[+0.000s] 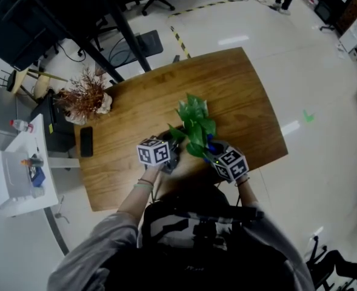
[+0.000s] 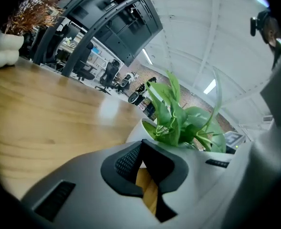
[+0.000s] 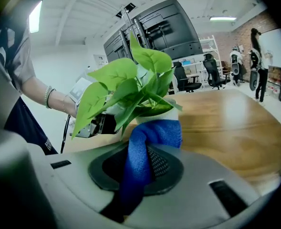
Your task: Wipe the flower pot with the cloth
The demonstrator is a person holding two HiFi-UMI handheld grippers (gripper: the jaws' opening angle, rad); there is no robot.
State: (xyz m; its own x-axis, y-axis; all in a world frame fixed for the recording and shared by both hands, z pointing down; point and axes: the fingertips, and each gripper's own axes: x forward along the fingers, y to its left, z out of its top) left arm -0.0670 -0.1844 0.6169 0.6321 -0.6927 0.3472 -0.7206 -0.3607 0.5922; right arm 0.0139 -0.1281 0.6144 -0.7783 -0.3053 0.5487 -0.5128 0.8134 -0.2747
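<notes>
Right gripper view: the white flower pot (image 3: 159,115) stands upright on the wooden counter (image 3: 235,123), its green leaves (image 3: 126,82) spreading above; the blue cloth (image 3: 160,130) is bunched against the pot's near wall; the right gripper (image 3: 142,149) has its jaws clamped on that cloth. In the left gripper view the left gripper (image 2: 141,149) shows its jaws drawn together at the tips with nothing between them, only wood visible through the slit behind; the tips sit right at the pot's side. From the head view both grippers flank the plant near the counter's front edge; a dried bouquet (image 1: 87,97) and a dark phone (image 1: 86,142) lie well apart at the left.
</notes>
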